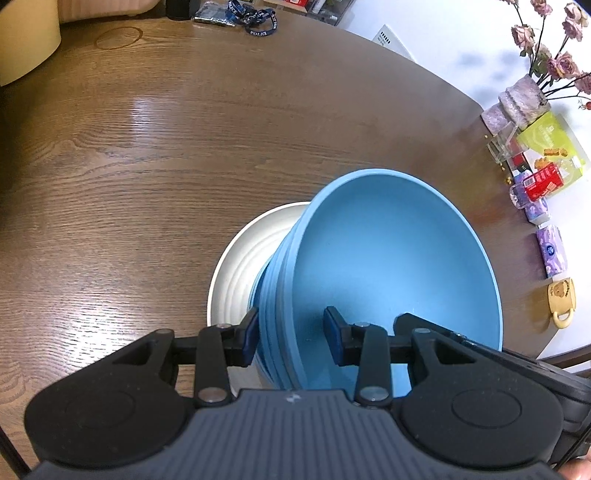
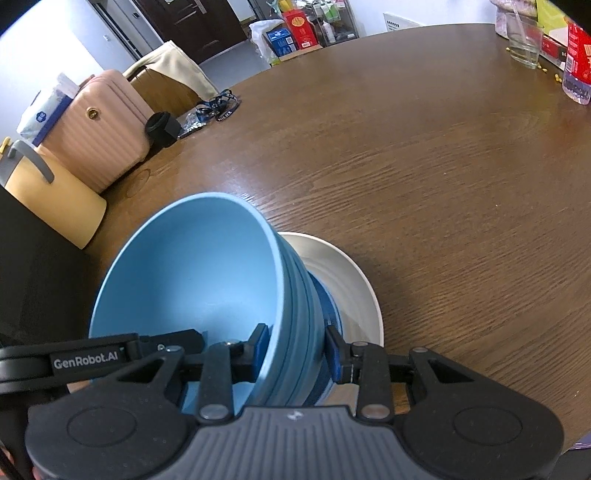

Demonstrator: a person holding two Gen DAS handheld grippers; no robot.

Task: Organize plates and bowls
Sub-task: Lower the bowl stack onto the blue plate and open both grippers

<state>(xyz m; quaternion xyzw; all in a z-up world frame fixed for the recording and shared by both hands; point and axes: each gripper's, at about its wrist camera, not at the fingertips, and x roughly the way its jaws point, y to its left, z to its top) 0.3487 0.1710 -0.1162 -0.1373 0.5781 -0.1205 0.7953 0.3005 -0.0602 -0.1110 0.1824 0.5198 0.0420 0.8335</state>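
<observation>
A light blue ribbed bowl (image 1: 388, 258) is held over a white plate (image 1: 240, 258) that lies on the brown wooden table (image 1: 184, 147). My left gripper (image 1: 291, 338) is shut on the bowl's near wall, one pad outside and one inside. In the right wrist view my right gripper (image 2: 295, 350) is shut on the opposite side of the same bowl (image 2: 192, 273), again with a pad on each face of the wall. The bowl's darker foot hangs close over the plate (image 2: 343, 273); I cannot tell if they touch. Each view shows part of the other gripper at the bowl's far rim.
A yellow mug (image 1: 561, 302), purple tissue packs (image 1: 550, 251), snack boxes and a vase of flowers (image 1: 524, 96) line the table's right edge. A glass (image 2: 524, 40) stands far right. A pink suitcase (image 2: 99, 129), a cream-coloured container (image 2: 55, 206) and a lanyard (image 1: 258, 18) are at the far side.
</observation>
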